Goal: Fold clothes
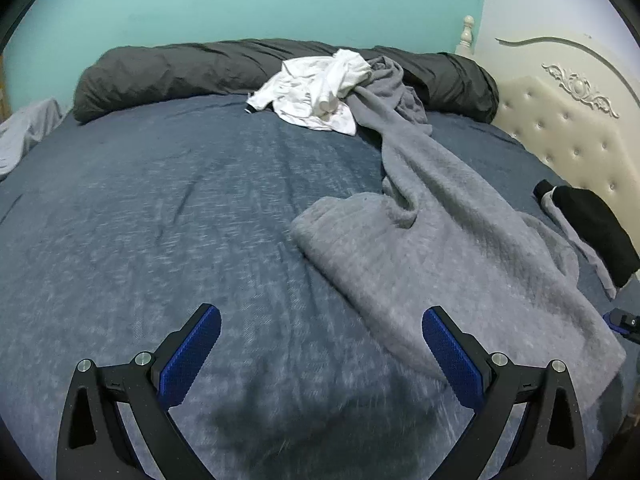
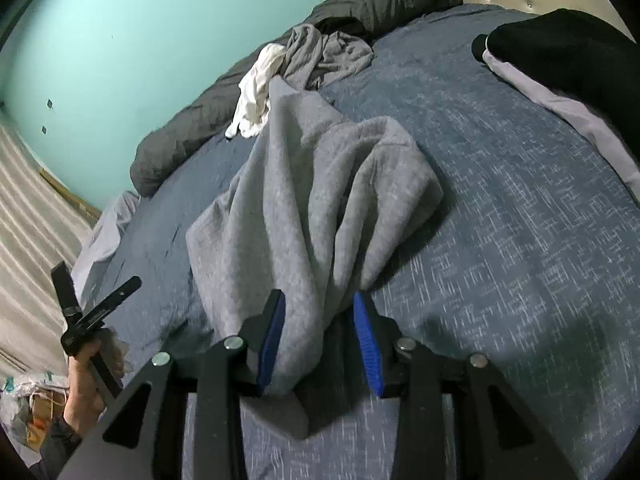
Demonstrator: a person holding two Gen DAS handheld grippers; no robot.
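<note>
Right tongs (image 2: 320, 336) clamped on the grey sweater (image 2: 304, 200), bunching it up off the bed (image 2: 520, 240). Left tongs (image 1: 320, 344) spread wide, gripping nothing, hovering beside it.

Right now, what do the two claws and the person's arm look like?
Both the left claw and the right claw are black frames with silver round bolts and ribbed blue pads inside each finger. The arm behind the left hand wears a dark sleeve.

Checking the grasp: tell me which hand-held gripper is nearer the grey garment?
Right. The right hand-held gripper has the grey garment between its fingers; the left hand-held gripper hangs open beside it.
</note>
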